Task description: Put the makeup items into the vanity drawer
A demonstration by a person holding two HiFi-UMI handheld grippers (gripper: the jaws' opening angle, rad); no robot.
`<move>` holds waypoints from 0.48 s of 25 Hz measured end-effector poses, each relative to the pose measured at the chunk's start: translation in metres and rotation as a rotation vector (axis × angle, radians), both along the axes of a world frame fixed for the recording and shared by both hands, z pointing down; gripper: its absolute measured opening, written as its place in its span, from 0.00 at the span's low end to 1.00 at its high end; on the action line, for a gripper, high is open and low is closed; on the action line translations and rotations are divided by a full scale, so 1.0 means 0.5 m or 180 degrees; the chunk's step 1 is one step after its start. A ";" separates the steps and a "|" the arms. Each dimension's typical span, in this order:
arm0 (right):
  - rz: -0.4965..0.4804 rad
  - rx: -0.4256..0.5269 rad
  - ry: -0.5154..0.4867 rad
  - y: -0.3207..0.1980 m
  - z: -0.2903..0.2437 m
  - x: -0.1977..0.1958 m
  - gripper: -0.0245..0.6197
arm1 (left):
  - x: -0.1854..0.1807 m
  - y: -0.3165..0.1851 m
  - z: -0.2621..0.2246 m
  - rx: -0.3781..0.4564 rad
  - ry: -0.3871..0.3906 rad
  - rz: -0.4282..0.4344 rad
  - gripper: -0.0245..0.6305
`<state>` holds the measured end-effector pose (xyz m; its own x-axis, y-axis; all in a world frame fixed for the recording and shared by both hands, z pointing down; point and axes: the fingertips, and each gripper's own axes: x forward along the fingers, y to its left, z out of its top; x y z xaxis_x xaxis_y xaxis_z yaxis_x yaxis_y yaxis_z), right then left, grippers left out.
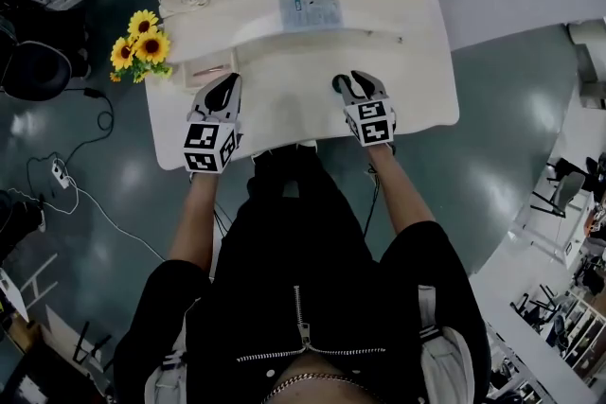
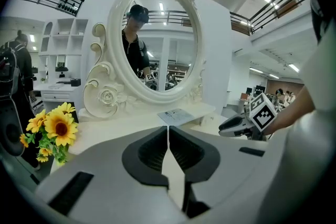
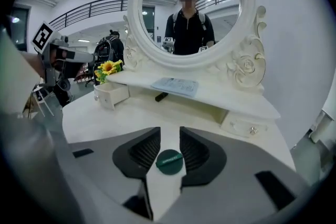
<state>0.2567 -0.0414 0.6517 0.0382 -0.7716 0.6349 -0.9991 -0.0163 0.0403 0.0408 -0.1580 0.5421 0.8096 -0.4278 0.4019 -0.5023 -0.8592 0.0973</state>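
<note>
One white vanity table (image 1: 417,80) stands in front of me, with one oval mirror (image 3: 186,8) rising at its far edge. I hold two grippers over the near part of the table.

The left gripper (image 2: 168,134) has its jaws pressed together, with nothing between them. The right gripper (image 3: 169,139) has its jaws spread, and one round dark-green makeup item (image 3: 169,161) sits between them, low in the gap. Its rim overlaps the dark pads, and only its flat top shows. From the head view this item is hidden by the right gripper.

I count two small drawers under the raised shelf. The open drawer (image 3: 110,94) is at the far left and pulled out. The closed drawer (image 3: 249,127) is at the far right. The inside of the open one is hard to make out.

One printed leaflet (image 3: 176,85) lies on the shelf, its text too small to read. One small dark object (image 3: 161,96) lies beneath the shelf, and I cannot tell what it is.

One bunch of sunflowers (image 1: 140,43), with three blooms visible from above, sits at the far left corner just beside the open drawer.

The head view cuts off the top of the mirror.
</note>
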 end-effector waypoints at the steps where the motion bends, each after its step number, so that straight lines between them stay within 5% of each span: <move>1: -0.0029 -0.0096 -0.0022 0.003 0.017 -0.003 0.24 | -0.002 0.001 0.003 -0.0007 -0.0012 -0.0006 0.08; 12: -0.0251 -0.0828 -0.0048 0.023 0.157 0.010 0.38 | -0.035 -0.002 0.031 -0.0099 -0.0126 -0.0149 0.08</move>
